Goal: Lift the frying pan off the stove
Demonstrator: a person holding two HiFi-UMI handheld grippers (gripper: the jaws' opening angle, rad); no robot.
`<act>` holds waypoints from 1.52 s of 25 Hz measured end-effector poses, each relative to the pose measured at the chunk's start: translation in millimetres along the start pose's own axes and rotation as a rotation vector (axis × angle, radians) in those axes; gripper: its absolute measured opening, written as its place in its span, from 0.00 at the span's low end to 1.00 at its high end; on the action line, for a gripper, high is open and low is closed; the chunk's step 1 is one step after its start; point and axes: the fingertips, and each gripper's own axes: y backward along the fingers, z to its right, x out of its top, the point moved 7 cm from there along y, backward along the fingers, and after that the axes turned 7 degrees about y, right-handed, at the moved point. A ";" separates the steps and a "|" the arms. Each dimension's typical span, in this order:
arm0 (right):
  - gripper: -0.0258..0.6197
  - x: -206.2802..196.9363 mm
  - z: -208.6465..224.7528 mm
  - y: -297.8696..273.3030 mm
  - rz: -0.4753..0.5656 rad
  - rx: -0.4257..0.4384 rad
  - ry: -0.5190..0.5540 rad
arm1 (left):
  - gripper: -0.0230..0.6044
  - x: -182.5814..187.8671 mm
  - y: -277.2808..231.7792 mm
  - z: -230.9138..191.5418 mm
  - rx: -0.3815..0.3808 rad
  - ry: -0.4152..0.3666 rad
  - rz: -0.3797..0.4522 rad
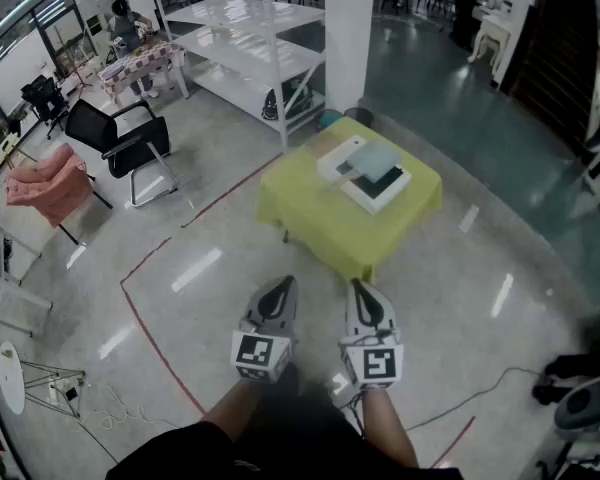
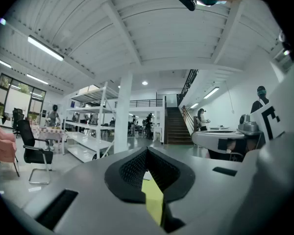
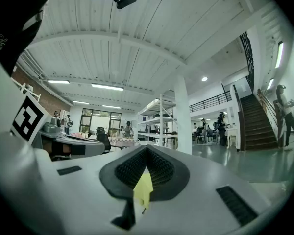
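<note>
A low table under a yellow cloth [image 1: 310, 213] stands a few steps ahead of me on the floor. On it lies a flat white stove unit [image 1: 380, 183] with a dark top and a pale grey-white block [image 1: 342, 156] beside it. I cannot make out a frying pan at this distance. My left gripper [image 1: 278, 288] and right gripper [image 1: 365, 293] hang side by side over the floor, well short of the table. Both are shut with nothing in them. In the left gripper view the jaws [image 2: 147, 151] meet, with only a sliver of yellow cloth showing beyond; the right gripper [image 3: 146, 148] looks the same.
A black office chair [image 1: 115, 133] and a pink chair [image 1: 48, 183] stand at the left. White shelving [image 1: 250, 48] and a white pillar [image 1: 348, 28] rise behind the table. Red tape [image 1: 145, 328] and a cable [image 1: 480, 388] run along the floor. A person [image 1: 125, 23] stands far back left.
</note>
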 end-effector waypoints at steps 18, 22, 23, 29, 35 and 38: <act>0.06 -26.4 -15.2 -53.6 -0.069 0.015 -0.053 | 0.11 -9.9 -27.2 -45.4 0.004 0.024 -0.053; 0.06 -25.7 -22.0 -76.5 -0.108 0.026 -0.048 | 0.11 -9.9 -40.9 -63.5 -0.013 0.046 -0.061; 0.06 -24.1 -24.3 -84.6 -0.097 0.029 -0.047 | 0.11 -8.3 -43.8 -69.5 -0.017 0.053 -0.059; 0.06 -16.1 -40.0 -138.0 -0.122 0.053 -0.027 | 0.11 12.0 -66.2 -119.5 -0.029 0.029 -0.016; 0.06 -12.1 -65.6 -190.2 -0.083 0.053 -0.026 | 0.11 22.2 -77.5 -175.9 -0.041 0.070 0.022; 0.06 -12.1 -75.4 -206.1 -0.087 0.050 -0.026 | 0.11 20.1 -80.9 -195.5 -0.048 0.092 0.014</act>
